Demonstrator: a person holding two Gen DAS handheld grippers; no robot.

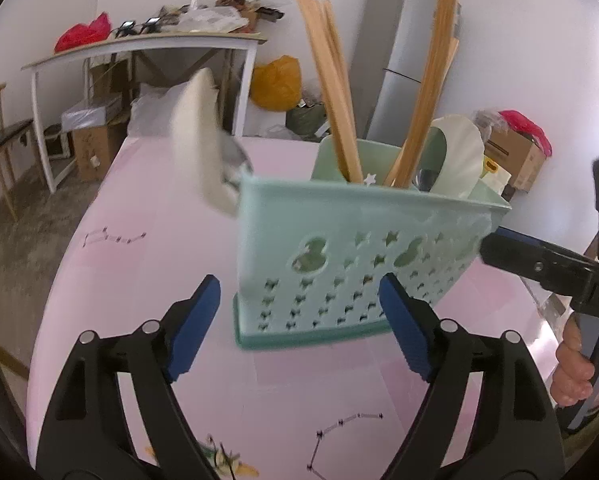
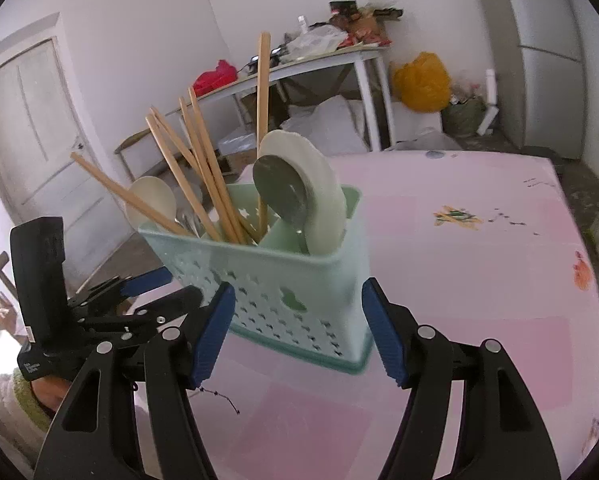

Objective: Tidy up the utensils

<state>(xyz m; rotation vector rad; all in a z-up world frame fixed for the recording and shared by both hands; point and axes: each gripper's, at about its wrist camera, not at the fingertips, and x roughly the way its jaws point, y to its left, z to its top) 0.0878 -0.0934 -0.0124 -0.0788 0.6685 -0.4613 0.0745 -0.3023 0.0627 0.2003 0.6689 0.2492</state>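
A mint-green perforated utensil caddy (image 1: 339,248) stands on the pink table (image 1: 147,280). Wooden chopsticks (image 1: 335,92) lean in its middle compartment. One end holds a white spoon (image 1: 197,140) and the other a wide white ladle (image 1: 461,156). My left gripper (image 1: 299,316) is open just short of the caddy's long side. In the right wrist view the caddy (image 2: 299,280) is seen corner-on, with the chopsticks (image 2: 203,168), ladle (image 2: 315,188) and a grey spoon (image 2: 279,188) inside. My right gripper (image 2: 297,324) is open in front of it, pads not pressing.
A hand (image 1: 575,376) holds the right gripper's handle beside the caddy's end. Small paper scraps (image 2: 457,216) lie on the table. Beyond the table are a cluttered side table (image 2: 319,60), a yellow bag (image 2: 421,80), a grey fridge (image 2: 547,52) and cardboard boxes (image 1: 515,156).
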